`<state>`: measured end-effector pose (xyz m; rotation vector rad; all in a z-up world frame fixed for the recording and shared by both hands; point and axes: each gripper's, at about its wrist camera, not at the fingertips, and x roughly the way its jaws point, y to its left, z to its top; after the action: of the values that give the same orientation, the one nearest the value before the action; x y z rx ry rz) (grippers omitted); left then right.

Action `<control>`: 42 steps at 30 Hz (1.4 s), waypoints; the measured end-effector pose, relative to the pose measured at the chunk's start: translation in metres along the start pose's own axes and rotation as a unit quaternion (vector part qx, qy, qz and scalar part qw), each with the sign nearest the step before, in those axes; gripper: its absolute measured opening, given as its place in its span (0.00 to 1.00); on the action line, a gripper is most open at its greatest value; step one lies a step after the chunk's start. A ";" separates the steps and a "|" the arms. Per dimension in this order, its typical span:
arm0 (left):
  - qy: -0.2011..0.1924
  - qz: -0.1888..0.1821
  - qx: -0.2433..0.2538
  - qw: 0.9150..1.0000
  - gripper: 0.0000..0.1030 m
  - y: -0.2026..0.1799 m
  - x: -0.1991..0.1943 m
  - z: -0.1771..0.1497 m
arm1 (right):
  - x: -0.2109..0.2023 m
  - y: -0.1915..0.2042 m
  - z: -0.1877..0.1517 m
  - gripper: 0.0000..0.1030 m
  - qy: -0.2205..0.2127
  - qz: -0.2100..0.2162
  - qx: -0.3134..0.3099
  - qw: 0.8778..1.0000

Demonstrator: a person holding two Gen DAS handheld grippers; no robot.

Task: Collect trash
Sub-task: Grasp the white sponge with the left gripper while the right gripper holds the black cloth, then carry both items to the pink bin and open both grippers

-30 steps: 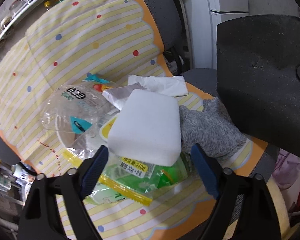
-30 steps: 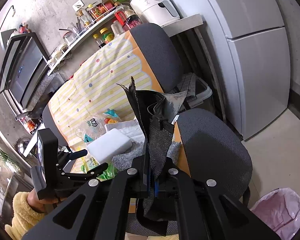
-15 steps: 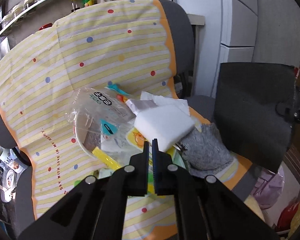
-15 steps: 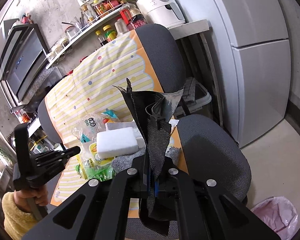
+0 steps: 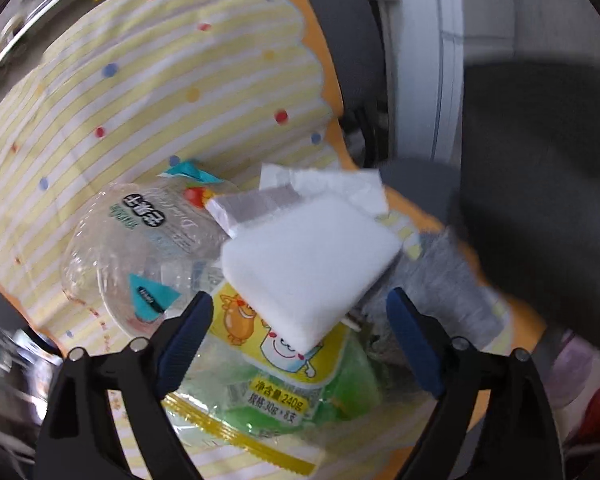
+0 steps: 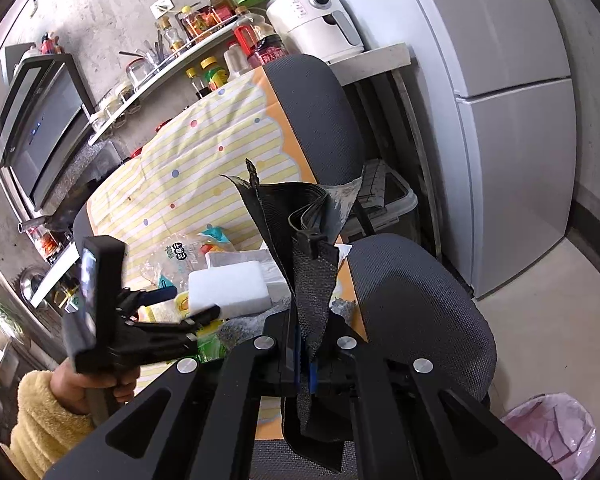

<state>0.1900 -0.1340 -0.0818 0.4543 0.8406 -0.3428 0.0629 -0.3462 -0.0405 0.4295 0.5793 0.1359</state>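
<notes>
Left wrist view: the left gripper (image 5: 296, 328) has its blue-padded jaws spread wide and still opening. The lower corner of a white sponge block (image 5: 310, 266) reaches down between the pads, but neither pad presses on it. The block lies on top of a heap of trash on a yellow-striped dotted cloth (image 5: 140, 80) draped over a dark chair. Under the block lies a yellow-and-green snack bag (image 5: 276, 396) printed with a cartoon. To its left sits a crumpled clear plastic container (image 5: 140, 240) with teal labels. Behind the block lie white tissues (image 5: 332, 184), and to its right a grey knitted cloth (image 5: 440, 284). The picture is blurred at its edges.

Right wrist view: the right gripper (image 6: 306, 364) is clamped tight on a black mesh bag (image 6: 312, 280), whose fabric rises from between the jaws and opens into folds above them. The bag hangs over the grey seat of an office chair (image 6: 420, 308). At lower left a hand (image 6: 96, 384) in a fluffy yellow sleeve (image 6: 44, 428) holds the other gripper, its fingers pointing at the sponge block on the heap. A shelf (image 6: 172, 68) of bottles and jars, a white air fryer (image 6: 320, 20) and a refrigerator (image 6: 500, 100) stand behind. A pink plastic bag (image 6: 548, 436) lies on the floor at lower right.
</notes>
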 end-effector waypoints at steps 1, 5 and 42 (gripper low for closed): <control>0.004 -0.008 0.001 1.000 0.60 0.000 0.003 -0.001 | 0.000 -0.001 0.000 0.03 0.000 0.001 0.000 1.000; 0.002 -0.020 -0.017 1.000 0.40 0.005 0.008 -0.006 | 0.004 -0.002 -0.001 0.03 0.002 0.003 0.003 1.000; -0.117 -0.196 -0.029 0.973 0.41 -0.193 -0.105 -0.061 | -0.152 -0.105 -0.098 0.03 -0.007 -0.279 0.012 0.960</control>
<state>-0.0025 -0.2554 -0.0840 0.1846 0.7047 -0.7196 -0.1176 -0.4428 -0.0830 0.2765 0.6686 -0.4154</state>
